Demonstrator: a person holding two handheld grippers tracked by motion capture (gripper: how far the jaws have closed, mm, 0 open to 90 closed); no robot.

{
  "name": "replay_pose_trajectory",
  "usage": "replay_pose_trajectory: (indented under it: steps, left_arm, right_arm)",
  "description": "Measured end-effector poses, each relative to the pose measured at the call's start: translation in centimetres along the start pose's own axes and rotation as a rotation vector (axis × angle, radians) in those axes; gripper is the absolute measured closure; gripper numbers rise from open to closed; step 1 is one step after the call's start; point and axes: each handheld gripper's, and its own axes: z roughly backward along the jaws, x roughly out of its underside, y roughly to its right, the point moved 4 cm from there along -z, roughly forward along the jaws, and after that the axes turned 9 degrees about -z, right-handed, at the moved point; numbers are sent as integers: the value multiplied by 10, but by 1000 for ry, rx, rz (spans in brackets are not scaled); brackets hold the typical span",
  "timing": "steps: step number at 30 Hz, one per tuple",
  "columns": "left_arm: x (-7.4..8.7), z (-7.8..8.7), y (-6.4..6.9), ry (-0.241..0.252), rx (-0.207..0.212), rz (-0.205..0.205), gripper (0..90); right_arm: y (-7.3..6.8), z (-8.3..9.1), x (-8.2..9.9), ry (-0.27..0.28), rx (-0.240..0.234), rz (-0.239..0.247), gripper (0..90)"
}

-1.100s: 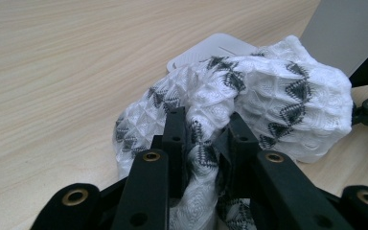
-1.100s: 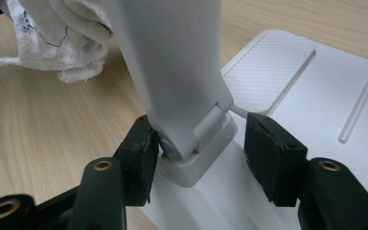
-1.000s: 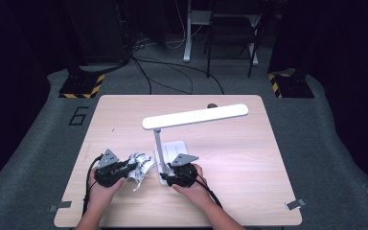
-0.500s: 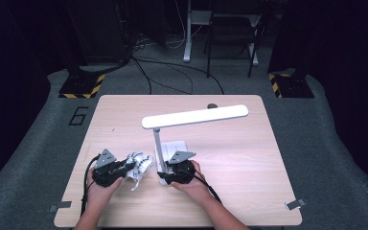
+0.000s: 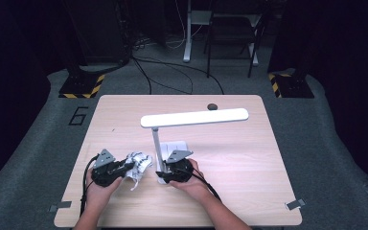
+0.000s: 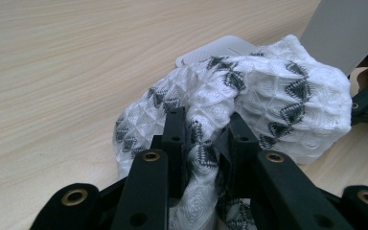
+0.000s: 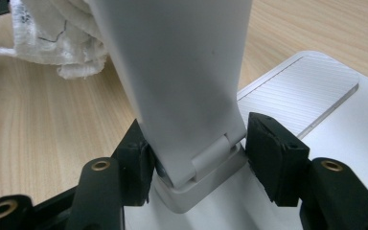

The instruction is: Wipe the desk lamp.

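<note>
A large "6" [image 5: 79, 116] is marked on the grey floor left of the tabletop [image 5: 230, 143]; I read no other writing. My left gripper [image 6: 205, 143] has its jaws clamped on a white cloth with black diamond patterning [image 6: 268, 96], bunched just left of the white desk lamp [image 5: 194, 117]. My right gripper [image 7: 196, 158] has its jaws around the lamp's stem at the hinge [image 7: 211, 155], the left one touching and the right one slightly apart. The right gripper view shows the base's ribbed panel [image 7: 297, 91]; the high view shows the long lamp head.
</note>
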Motion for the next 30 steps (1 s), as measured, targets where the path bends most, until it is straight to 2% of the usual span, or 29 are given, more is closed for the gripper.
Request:
replay_pose_trajectory:
  steps: [1,3,6,7,9,12,16,18,21,26,27,29,30]
  left_arm:
    - [0,-2,1,11,-10,8,743]
    - [0,-1,1,-5,4,-4,743]
    - [0,-3,3,3,-1,-4,743]
    - [0,-3,4,-8,13,-5,743]
    - [0,-6,6,-3,11,-5,743]
    - [1,-9,8,-17,34,-4,743]
    - [3,-17,14,-36,44,-18,743]
    - [4,-20,15,-45,50,-26,743]
    - [6,-27,20,-64,68,-18,743]
    - [9,-38,26,-104,81,-37,742]
    - [10,-40,27,-110,79,-46,743]
    - [11,-43,27,-120,72,-50,742]
    - [11,-43,28,-117,73,-46,742]
  right_arm:
    - [0,1,0,-4,-1,7,450]
    - [-1,2,1,-5,-1,-1,450]
    - [-4,4,4,-10,4,-14,451]
    - [-4,5,4,-9,5,-5,453]
    - [-7,10,8,-14,8,4,473]
    - [-12,17,12,-26,6,5,525]
    - [-17,25,19,-33,-7,3,584]
    - [-19,27,20,-33,1,4,595]
    - [-21,27,22,-18,30,3,603]
    - [-23,23,22,6,63,-25,562]
    - [-23,22,21,13,78,-18,551]
    - [-28,20,21,17,111,-42,527]
    - [-30,19,20,20,132,-32,528]
